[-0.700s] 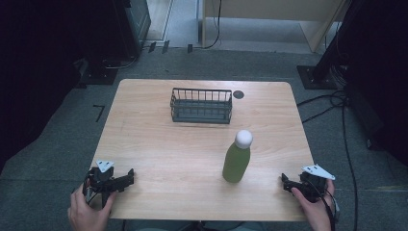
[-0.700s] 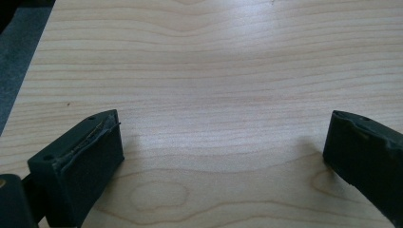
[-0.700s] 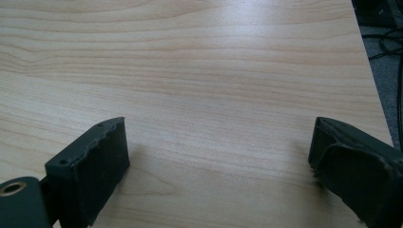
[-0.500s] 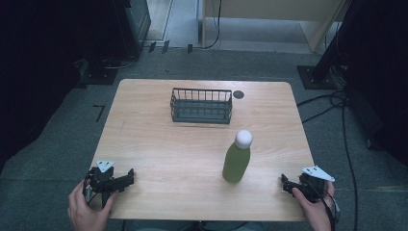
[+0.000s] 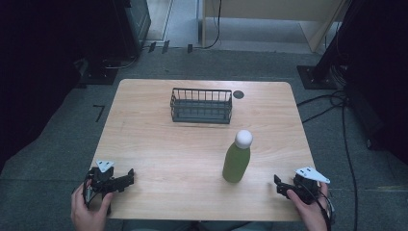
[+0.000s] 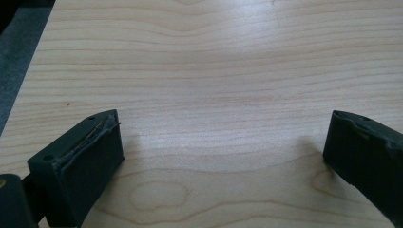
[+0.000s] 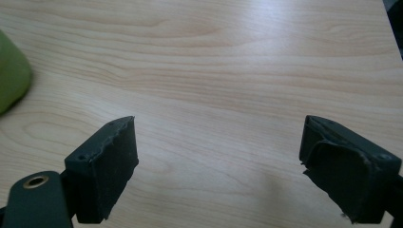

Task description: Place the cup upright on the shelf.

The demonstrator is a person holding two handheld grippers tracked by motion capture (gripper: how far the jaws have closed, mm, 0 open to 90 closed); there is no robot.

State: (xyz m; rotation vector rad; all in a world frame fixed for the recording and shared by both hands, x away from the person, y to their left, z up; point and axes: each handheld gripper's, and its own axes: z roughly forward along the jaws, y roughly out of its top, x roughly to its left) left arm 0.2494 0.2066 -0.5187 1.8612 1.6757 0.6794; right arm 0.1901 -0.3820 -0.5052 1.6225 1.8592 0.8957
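A dark wire basket [image 5: 201, 105] stands near the far edge of the pale wooden table [image 5: 159, 154], nothing visible in it; a green bottle with a round white cap [image 5: 237, 156] stands upright nearer, well apart from both grippers; in the right gripper view its green side is cut off at the left edge; the left gripper [image 5: 126, 177] and right gripper [image 5: 278, 184] rest at the near corners, jaws spread wide over bare wood, holding nothing.

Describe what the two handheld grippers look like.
The left gripper and the right gripper are both black, each topped by a grey three-cornered plate. Each has two blocky black jaws with worn, ragged pad edges. A black cable trails from the right one. No sleeves show.
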